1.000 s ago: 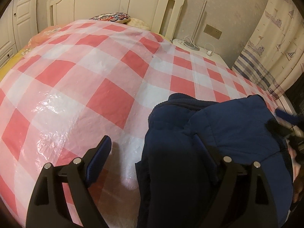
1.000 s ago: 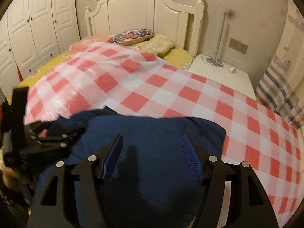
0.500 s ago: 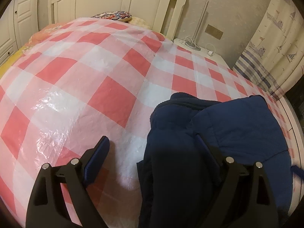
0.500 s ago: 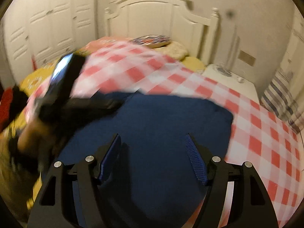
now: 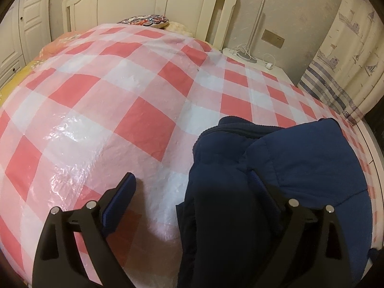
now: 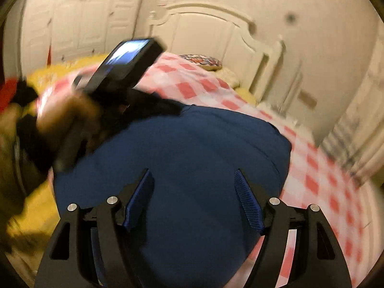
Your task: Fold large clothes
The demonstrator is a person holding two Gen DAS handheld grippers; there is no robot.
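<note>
A navy padded garment (image 5: 300, 163) lies folded in a thick bundle on the bed's pink-and-white checked sheet (image 5: 115, 100). My left gripper (image 5: 192, 187) hovers over the bundle's left edge, and its jaws are opening. One finger is above bare sheet and the other above the cloth, and the pads press on nothing. In the blurred right wrist view the garment (image 6: 192, 144) fills the middle. My right gripper (image 6: 194, 192) stands open just above it, holding nothing. A hand (image 6: 64, 122) with the left gripper's body shows at the left.
A white headboard (image 5: 168, 4) and a patterned pillow (image 5: 146, 21) stand at the far end. A nightstand (image 5: 276, 69) with cables is at the back right, next to a striped curtain (image 5: 336, 72). White wardrobe doors (image 5: 14, 36) line the left wall.
The right gripper has left the right edge of the left wrist view. Its own view swung, so the left gripper now looms large on its left. The left jaws widened slightly.
</note>
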